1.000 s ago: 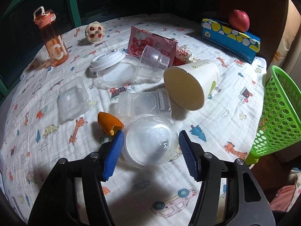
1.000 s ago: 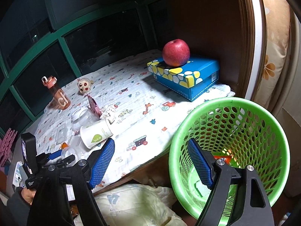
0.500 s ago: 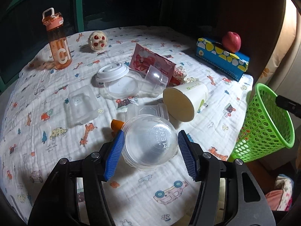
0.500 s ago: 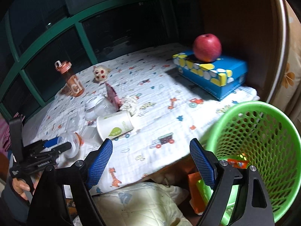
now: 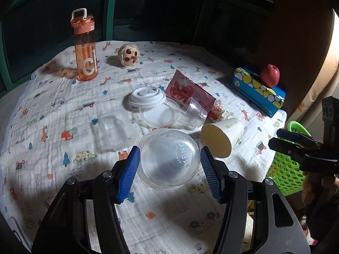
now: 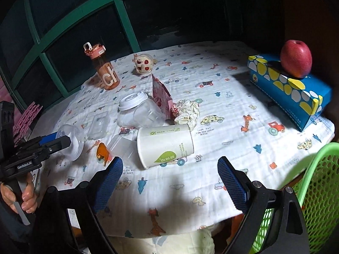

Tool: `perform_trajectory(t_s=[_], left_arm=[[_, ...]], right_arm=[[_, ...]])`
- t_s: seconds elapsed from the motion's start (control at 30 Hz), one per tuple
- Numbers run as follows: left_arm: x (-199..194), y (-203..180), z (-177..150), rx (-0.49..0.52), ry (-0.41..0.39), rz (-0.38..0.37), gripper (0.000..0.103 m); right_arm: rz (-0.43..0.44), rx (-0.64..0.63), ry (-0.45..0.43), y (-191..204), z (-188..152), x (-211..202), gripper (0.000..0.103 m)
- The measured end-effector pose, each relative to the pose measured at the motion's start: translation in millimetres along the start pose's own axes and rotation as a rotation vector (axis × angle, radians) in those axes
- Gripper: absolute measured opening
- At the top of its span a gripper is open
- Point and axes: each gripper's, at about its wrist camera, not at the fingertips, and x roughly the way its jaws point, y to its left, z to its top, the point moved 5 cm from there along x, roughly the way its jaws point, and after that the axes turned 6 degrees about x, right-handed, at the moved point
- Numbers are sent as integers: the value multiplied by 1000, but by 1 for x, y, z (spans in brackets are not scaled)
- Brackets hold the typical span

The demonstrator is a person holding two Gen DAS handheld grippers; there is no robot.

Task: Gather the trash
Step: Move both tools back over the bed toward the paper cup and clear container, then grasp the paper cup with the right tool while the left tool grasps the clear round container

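Left tongs clench a clear dome lid, lifted beside the paper cup. Right tongs gape empty before the cup. Most trash remains on the counter; green basket waits right of the cup.

The left gripper is lifting the clear dome lid off the tablecloth, uncovering the orange scrap. The right gripper is swinging left from the green basket toward the near paper cup.
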Motion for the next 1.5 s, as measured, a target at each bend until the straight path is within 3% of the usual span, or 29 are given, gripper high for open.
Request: perform_trajectory(t_s=[0.4, 0.9, 1.03, 1.23, 1.5], left_arm=[[11, 17, 3, -34, 15, 4, 56], [23, 19, 7, -49, 25, -29, 56], [23, 17, 7, -42, 25, -31, 56], [22, 16, 9, -39, 24, -36, 56], [16, -1, 16, -5, 0, -66, 56]], right_arm=[[21, -53, 92, 9, 14, 67, 91], [30, -60, 142, 4, 13, 95, 93], [46, -50, 137, 5, 13, 94, 85], [39, -31, 132, 3, 11, 88, 84], [19, 0, 53, -3, 14, 43, 84]])
